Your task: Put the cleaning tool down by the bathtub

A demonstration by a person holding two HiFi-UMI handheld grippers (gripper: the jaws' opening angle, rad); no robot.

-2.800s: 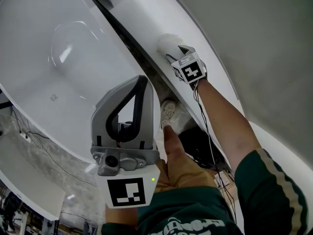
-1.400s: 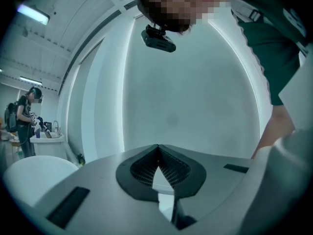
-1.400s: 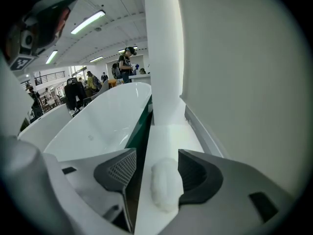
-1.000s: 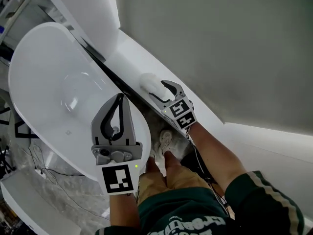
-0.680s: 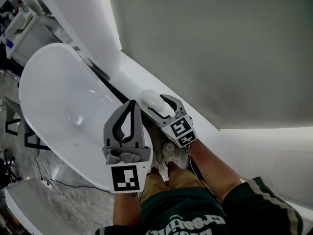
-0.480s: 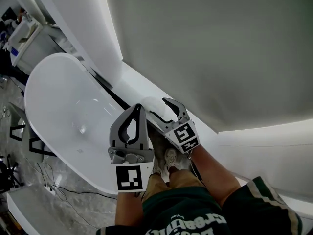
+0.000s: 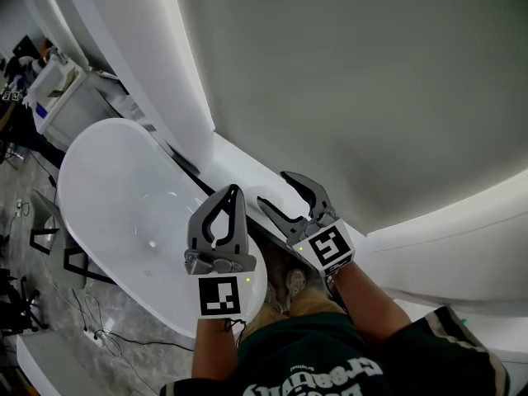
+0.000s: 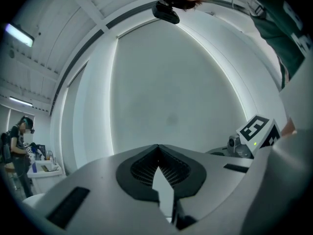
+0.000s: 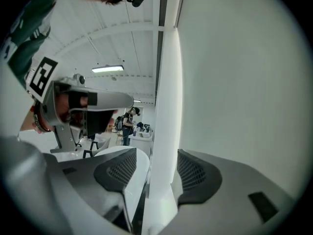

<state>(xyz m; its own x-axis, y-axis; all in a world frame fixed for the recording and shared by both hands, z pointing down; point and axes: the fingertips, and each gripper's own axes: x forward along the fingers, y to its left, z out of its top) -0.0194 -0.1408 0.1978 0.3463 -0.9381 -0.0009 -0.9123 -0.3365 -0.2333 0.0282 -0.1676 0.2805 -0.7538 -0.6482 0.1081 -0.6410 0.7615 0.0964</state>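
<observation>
The white bathtub [image 7: 115, 180] lies at the left of the head view, with a white ledge [image 7: 235, 162] running along the wall behind it. I cannot make out the white cleaning tool in any view. My right gripper [image 7: 273, 188] is open over the ledge's near end, and nothing sits between its jaws in the right gripper view [image 9: 156, 173]. My left gripper [image 7: 233, 191] hovers over the tub's near rim, shut and empty; its tips meet in the left gripper view [image 8: 158, 147].
A grey wall [image 7: 355, 81] rises close on the right. Beyond the tub's far end stands a white cart [image 7: 54, 85]. Cables [image 7: 91, 332] lie on the marbled floor. My shoes [image 7: 289, 285] stand by the dark gap between tub and ledge. People [image 9: 128, 124] stand far off.
The right gripper let go of the white tool on the ledge, opened and drew back toward me. The head view rose and widened; the tool is no longer visible.
</observation>
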